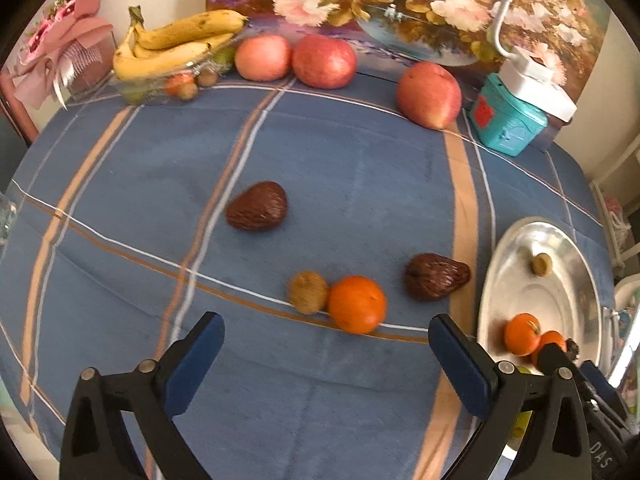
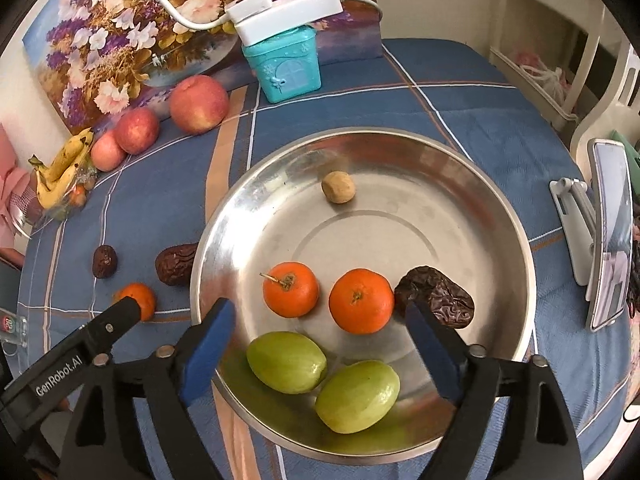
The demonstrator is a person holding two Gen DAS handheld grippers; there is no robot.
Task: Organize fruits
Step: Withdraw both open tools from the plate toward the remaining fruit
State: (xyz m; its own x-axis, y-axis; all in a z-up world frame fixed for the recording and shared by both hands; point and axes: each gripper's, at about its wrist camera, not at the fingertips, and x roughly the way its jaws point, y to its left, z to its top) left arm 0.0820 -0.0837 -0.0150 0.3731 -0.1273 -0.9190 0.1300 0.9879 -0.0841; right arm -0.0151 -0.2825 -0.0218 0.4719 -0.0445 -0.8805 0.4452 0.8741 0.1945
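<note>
My left gripper [image 1: 326, 354] is open and empty above the blue cloth, just short of an orange [image 1: 357, 304] and a small brown kiwi-like fruit [image 1: 308, 292]. Two dark dates [image 1: 257, 206] [image 1: 436, 276] lie on the cloth nearby. My right gripper [image 2: 320, 344] is open and empty over the steel plate [image 2: 472, 184]. The plate holds two oranges [image 2: 291, 289] [image 2: 361, 301], two green fruits [image 2: 286, 361] [image 2: 357, 396], a date [image 2: 436, 295] and a small brown fruit [image 2: 338, 187]. The plate also shows in the left wrist view [image 1: 556, 248].
Three apples [image 1: 429, 95] [image 1: 324, 61] [image 1: 263, 57] and a banana bunch [image 1: 176, 46] in a glass dish stand along the back by a flower painting. A teal box [image 1: 506, 120] carries a white lamp base. A phone on a stand [image 2: 610, 236] stands right of the plate.
</note>
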